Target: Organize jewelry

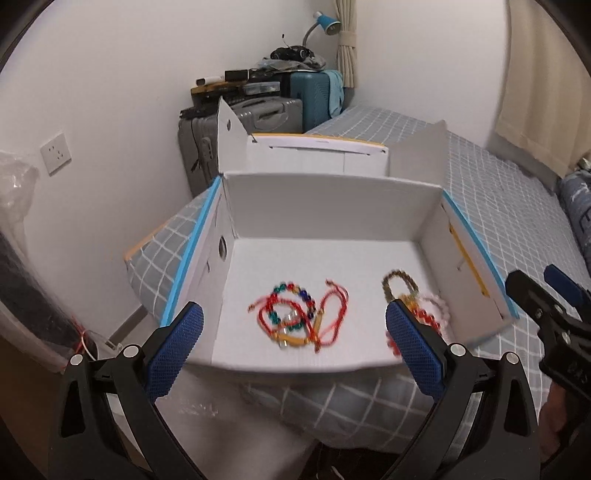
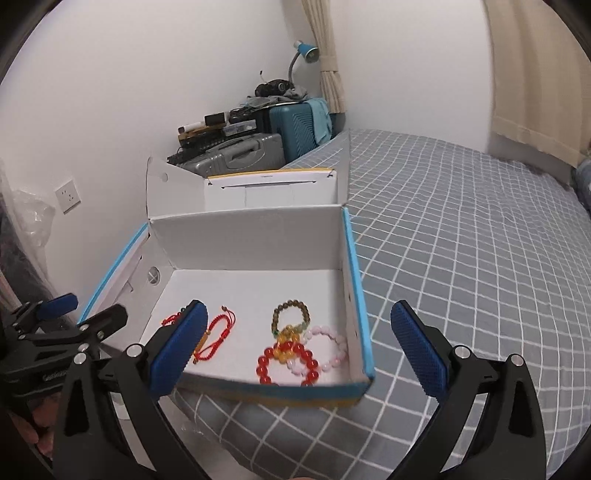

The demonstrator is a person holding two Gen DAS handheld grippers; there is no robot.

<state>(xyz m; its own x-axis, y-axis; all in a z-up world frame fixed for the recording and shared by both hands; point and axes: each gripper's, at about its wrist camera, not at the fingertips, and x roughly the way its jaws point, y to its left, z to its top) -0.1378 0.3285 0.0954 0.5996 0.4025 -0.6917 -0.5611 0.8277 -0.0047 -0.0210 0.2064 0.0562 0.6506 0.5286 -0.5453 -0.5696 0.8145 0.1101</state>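
Note:
An open white cardboard box (image 1: 332,206) (image 2: 251,236) with blue edges lies on the bed. On its floor at the left lies a tangle of red cord bracelets and a multicoloured bead bracelet (image 1: 295,314). At the right lie bead bracelets: brown (image 2: 291,312), red (image 2: 286,363), pink (image 2: 328,349); the brown one (image 1: 400,284) shows in the left wrist view too. A red cord bracelet (image 2: 212,338) lies left of them. My left gripper (image 1: 293,352) is open in front of the box's near wall, nothing between its pads. My right gripper (image 2: 301,349) is open too, empty, near the front right corner.
The bed (image 2: 461,258) carries a grey checked sheet. The box's lid (image 1: 314,155) stands open behind it. Suitcases (image 1: 258,114) piled with clutter stand against the wall beyond, with a blue lamp (image 1: 327,24) and curtains (image 2: 535,74). A wall socket (image 1: 55,153) is at the left.

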